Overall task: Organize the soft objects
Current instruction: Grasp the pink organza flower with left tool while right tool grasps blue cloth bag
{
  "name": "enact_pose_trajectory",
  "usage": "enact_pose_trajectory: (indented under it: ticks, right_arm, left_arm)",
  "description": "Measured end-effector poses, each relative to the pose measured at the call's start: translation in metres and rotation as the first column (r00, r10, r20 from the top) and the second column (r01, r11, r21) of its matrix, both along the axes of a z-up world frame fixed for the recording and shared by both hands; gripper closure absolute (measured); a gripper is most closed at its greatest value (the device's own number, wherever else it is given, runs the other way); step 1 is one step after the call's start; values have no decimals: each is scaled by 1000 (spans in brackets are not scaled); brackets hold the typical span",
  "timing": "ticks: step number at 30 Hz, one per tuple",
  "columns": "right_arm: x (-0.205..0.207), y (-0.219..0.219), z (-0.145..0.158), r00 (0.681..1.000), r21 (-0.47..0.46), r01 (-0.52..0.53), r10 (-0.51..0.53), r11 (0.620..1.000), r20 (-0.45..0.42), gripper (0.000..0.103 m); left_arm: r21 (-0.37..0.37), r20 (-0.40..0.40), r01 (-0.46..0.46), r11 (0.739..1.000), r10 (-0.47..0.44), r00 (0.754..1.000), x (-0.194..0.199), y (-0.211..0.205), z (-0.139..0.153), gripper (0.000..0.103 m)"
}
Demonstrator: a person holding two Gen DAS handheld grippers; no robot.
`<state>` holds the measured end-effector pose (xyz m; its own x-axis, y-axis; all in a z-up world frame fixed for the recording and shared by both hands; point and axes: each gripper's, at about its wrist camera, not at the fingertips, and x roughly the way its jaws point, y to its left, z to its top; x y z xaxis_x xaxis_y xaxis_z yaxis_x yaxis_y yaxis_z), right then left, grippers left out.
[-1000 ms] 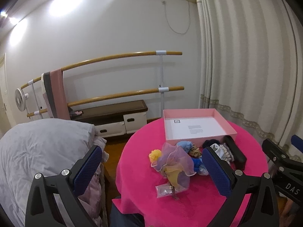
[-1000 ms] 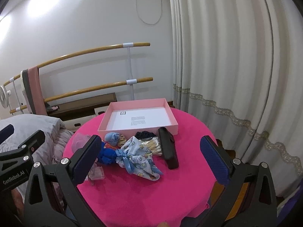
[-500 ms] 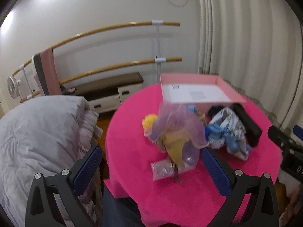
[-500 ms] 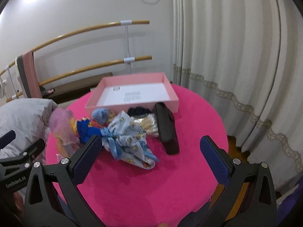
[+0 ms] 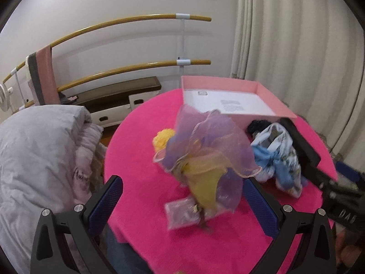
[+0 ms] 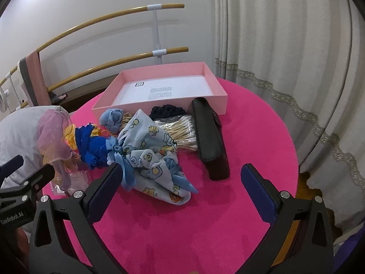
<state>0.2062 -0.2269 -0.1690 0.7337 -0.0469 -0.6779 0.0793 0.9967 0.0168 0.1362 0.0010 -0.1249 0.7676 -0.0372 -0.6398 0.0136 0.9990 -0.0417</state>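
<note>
A pile of soft things lies on the round pink table (image 6: 251, 132) in front of an open pink box (image 6: 164, 89). A purple and yellow organza pouch (image 5: 205, 150) stands nearest my left gripper (image 5: 182, 201), which is open and empty just before it. A light blue printed cloth (image 6: 150, 150), a dark blue knit piece (image 6: 93, 146), a small blue bundle (image 6: 113, 118) and a dark scrunchie (image 6: 166, 111) lie in the pile. My right gripper (image 6: 180, 187) is open and empty, above the cloth's near edge.
A black case (image 6: 209, 137) and a bag of cotton swabs (image 6: 182, 132) lie beside the cloth. A small clear packet (image 5: 184, 212) lies under the pouch. A grey duvet (image 5: 34, 150) is left of the table; curtains (image 6: 285, 45) hang right; wooden wall bars (image 5: 136, 22) behind.
Both grippers have tilted down and moved closer to the pile on the table. The objects have not moved and both grippers stay open.
</note>
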Motion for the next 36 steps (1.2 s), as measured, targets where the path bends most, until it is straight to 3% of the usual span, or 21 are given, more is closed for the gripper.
enact_pose_trajectory:
  ticks: [5,8,12,19,22,27,31,34,36]
  right_arm:
    - [7,-7,-5,1000,6,9,-8,1000,-21,0]
    - [7,-7,-6,1000,6,7,-7,1000,-28,0]
    - [10,-3,-9,999,8,-2,3,1000,-34,0]
    - [18,13,-11,998,-4,-52,52,999,-34,0]
    - [25,18,-14,996,-7,-75,74,997,-48,4]
    - [39,30,-15,990,-23,-128,126,992,-55,14]
    - [58,44,-27,980,-26,-177,174,984,-100,22]
    - [64,50,-34,978,-40,-185,179,982,-110,25]
    - [62,49,-34,978,-29,-187,183,982,-105,28]
  left_arm:
    - [-21,-42,-33,999,32,999,34,6,-16,0]
    - [-106,-3,-27,994,27,1000,39,27,-16,0]
    - [-162,46,-49,986,58,997,35,56,-13,0]
    - [-74,-56,-106,992,102,993,51,59,-43,0]
    - [-53,-61,-111,992,108,992,55,58,-49,1]
    - [-75,-86,-122,990,116,990,67,63,-55,30]
    - [-124,-136,-99,987,82,987,79,69,-66,38]
    - [-109,-132,-78,991,63,989,84,67,-61,44]
    - [-120,-132,-56,991,40,990,87,66,-59,61]
